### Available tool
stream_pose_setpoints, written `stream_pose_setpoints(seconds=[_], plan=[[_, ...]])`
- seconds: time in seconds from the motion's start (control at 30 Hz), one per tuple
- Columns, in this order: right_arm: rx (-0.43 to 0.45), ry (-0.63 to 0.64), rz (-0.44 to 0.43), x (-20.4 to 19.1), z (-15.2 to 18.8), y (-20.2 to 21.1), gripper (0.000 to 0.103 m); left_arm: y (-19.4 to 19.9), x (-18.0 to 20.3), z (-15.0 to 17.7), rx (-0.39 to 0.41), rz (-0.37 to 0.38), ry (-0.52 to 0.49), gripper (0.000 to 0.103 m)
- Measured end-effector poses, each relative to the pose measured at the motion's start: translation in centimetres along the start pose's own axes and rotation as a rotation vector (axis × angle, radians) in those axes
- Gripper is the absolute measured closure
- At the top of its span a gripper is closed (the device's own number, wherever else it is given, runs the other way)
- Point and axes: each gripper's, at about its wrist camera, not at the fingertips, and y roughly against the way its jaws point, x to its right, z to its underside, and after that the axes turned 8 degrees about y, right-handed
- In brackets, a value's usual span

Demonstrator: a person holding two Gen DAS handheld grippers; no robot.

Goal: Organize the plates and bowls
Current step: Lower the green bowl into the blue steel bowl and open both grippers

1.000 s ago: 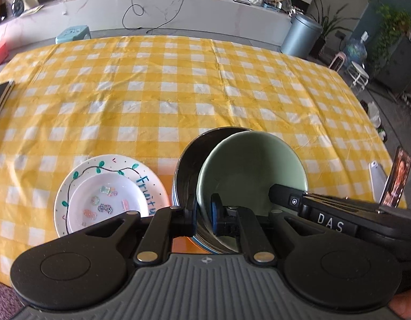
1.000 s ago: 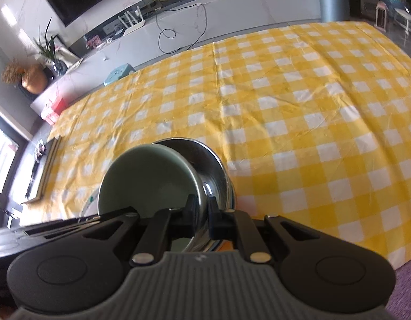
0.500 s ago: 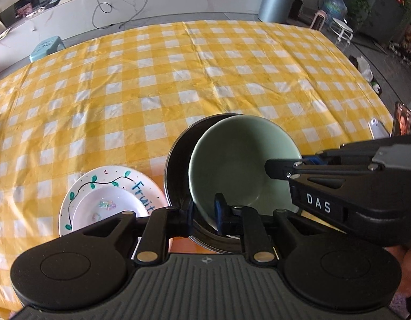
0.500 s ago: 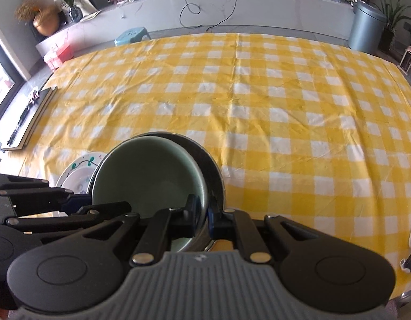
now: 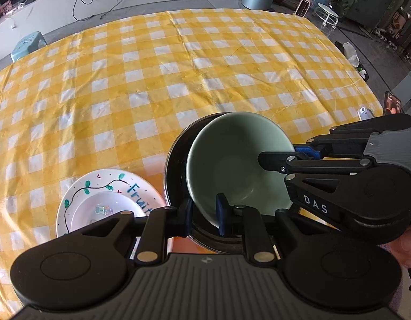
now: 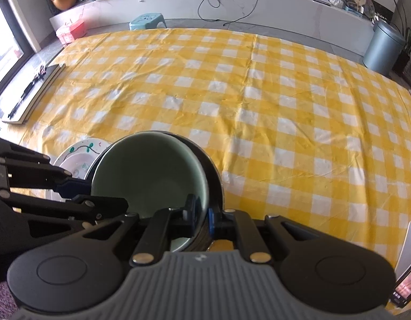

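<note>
A pale green bowl [image 5: 237,160] sits tilted inside a larger dark steel bowl [image 5: 178,154], held above the yellow checked tablecloth. My left gripper [image 5: 204,212] is shut on the near-left rims of both bowls. My right gripper [image 6: 202,214] is shut on their right rims, one finger inside the green bowl [image 6: 149,176], one outside the steel bowl [image 6: 214,176]. A white plate [image 5: 109,192] with green vines and the word "Fruit" lies on the cloth to the left, a smaller white dish [image 5: 104,210] on it. The plate also shows in the right wrist view [image 6: 77,154].
A phone [image 5: 391,104] and a small white object [image 5: 363,113] stand at the table's right edge. A dark flat board [image 6: 32,93] lies at the left edge. A grey bin [image 6: 382,46] and a blue stool [image 6: 148,20] stand on the floor beyond.
Both grippers have swung with the stacked bowls, turning the views across the table. The bowls stay gripped and the plate has not moved.
</note>
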Motion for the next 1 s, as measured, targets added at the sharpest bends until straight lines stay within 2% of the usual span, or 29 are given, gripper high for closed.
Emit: stream_pose_setpoints(seconds=[0.13,0.3,0.53,0.93,1.0], plan=[[-0.018,0.002,-0.029,0.5,-0.4,-0.2,0.096,0.2,-0.6,-0.3,-0.010,0.030,0.020,0.082],[-0.036,0.048,-0.021,0.0,-0.8,-0.3,0.096,0.2,-0.6,-0.5,-0.028,0.036,0.006,0.081],[-0.099,0.071,-0.058,0.2,-1.5,-0.7,0.095,0.4,-1.4,-1.3,-0.073,0.077,0.029,0.081],[-0.135,0.064,-0.109,0.7,-1.5,-0.1,0.093,1.3,-2.2,-1.5,-0.054,0.109,0.060,0.081],[-0.119,0.072,-0.111,0.7,-1.5,0.5,0.087,1.8,-2.4,-1.5,-0.030,0.120,0.071,0.078]])
